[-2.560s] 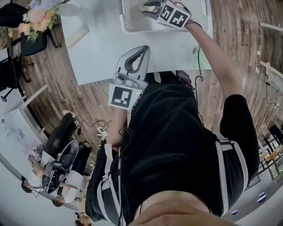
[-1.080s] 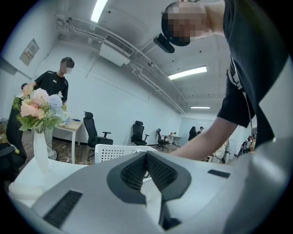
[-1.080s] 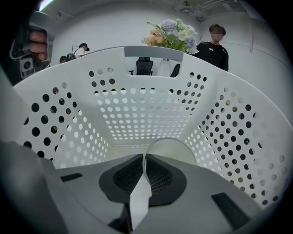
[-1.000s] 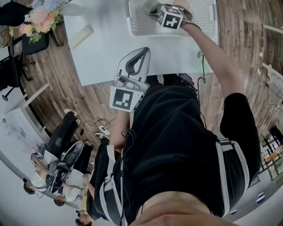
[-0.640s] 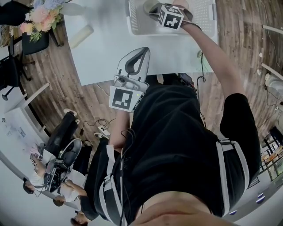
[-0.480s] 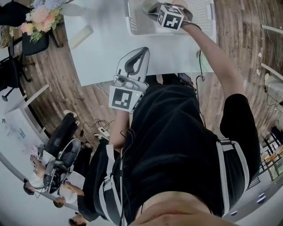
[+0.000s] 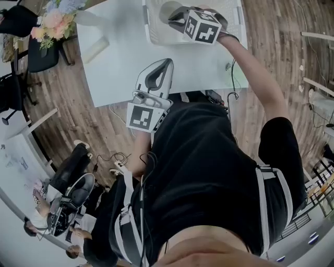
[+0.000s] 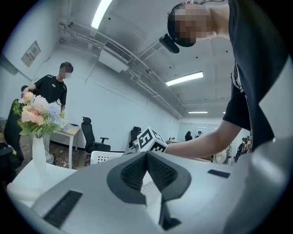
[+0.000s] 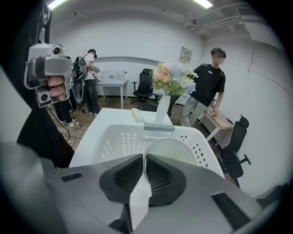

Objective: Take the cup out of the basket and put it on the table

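Observation:
A pale grey cup (image 7: 168, 9) hangs over the white perforated basket (image 7: 151, 32) at the table's far side. My right gripper (image 7: 178, 14) is shut on the cup's rim. In the right gripper view the pads (image 9: 132, 171) pinch the cup's wall, and the round cup (image 9: 176, 151) shows just past them above the basket (image 9: 114, 137). My left gripper (image 7: 160, 65) rests at the white table's (image 7: 120, 62) near edge, pointing away from me. Its jaws (image 8: 146, 155) meet at the tips with nothing between them.
A vase of flowers (image 7: 52, 15) stands at the table's far left corner, and a cream roll (image 7: 96, 46) lies near it. Cables (image 7: 232, 68) hang at the table's right edge. A person (image 9: 208, 87) stands beyond the table, with office chairs around.
My right gripper has come up a little with the cup, nearer the head camera. The left gripper has stayed at the table's edge.

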### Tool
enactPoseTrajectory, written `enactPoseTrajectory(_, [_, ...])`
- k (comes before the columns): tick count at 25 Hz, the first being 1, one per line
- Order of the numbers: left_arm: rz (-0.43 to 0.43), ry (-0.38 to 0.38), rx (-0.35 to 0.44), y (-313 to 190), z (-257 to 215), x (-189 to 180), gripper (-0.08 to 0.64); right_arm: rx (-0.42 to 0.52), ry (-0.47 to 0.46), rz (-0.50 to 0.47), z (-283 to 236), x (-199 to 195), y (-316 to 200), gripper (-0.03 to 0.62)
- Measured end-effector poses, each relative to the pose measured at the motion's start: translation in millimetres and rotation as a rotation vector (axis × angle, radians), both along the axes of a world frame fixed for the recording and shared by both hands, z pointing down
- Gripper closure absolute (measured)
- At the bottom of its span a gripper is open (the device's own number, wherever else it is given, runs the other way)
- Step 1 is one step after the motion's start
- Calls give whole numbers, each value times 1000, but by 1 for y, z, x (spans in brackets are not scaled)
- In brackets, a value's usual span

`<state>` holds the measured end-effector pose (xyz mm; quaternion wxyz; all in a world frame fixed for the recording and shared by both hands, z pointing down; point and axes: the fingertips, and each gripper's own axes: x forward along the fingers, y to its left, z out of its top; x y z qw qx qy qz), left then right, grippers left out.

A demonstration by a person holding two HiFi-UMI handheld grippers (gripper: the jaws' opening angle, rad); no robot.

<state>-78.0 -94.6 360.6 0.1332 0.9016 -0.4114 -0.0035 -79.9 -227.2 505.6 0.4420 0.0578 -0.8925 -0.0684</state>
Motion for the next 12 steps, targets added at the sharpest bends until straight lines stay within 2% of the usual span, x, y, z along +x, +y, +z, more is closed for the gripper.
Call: enactPoseTrajectory(12, [-3, 12, 27, 25, -14, -4, 538, 65, -105, -45, -92, -10, 60, 554])
